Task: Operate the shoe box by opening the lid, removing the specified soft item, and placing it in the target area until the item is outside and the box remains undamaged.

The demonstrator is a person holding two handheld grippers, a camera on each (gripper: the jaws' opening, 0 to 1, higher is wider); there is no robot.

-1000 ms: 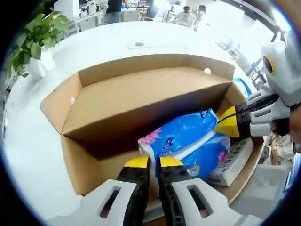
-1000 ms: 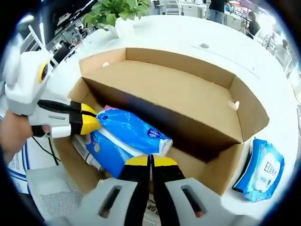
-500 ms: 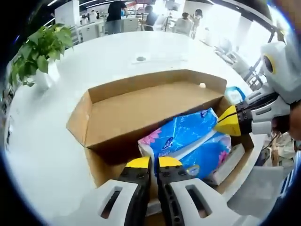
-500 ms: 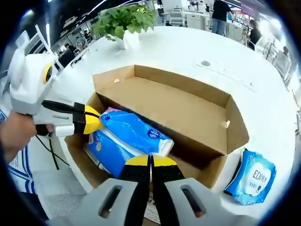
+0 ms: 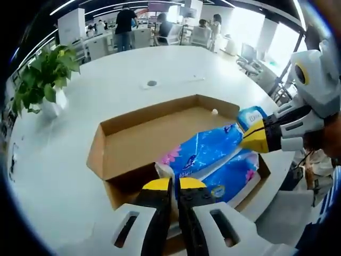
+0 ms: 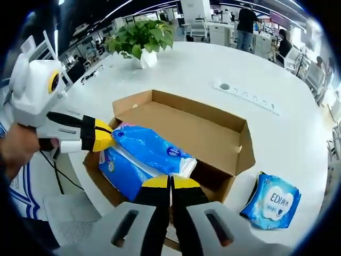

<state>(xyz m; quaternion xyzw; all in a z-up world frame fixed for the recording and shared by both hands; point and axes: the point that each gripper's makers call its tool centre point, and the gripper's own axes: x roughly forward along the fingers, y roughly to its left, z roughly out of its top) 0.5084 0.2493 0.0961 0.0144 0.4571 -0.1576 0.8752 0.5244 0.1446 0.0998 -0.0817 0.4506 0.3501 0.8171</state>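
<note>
A blue plastic tissue pack [image 5: 208,152] with pink flowers hangs between both grippers, above the open cardboard shoe box [image 5: 97,152]. My left gripper [image 5: 170,184] is shut on the pack's near end. The right gripper [image 5: 254,136] comes in from the right and pinches the far end. In the right gripper view the same pack [image 6: 146,146] stretches from my right gripper [image 6: 170,182], shut on its end, to the left gripper [image 6: 101,135] at the left. The box [image 6: 242,152] lies below with its lid folded back. More blue wrapping [image 6: 120,170] shows underneath.
A blue wipes pack [image 6: 270,200] lies on the white table [image 6: 287,138] right of the box. A potted plant [image 6: 141,37] stands at the table's far side and a socket strip [image 6: 245,94] sits in the top. People and desks are far behind.
Both grippers have risen with the tissue pack held between them. The box looks smaller and lower in both views, and more of the table shows.
</note>
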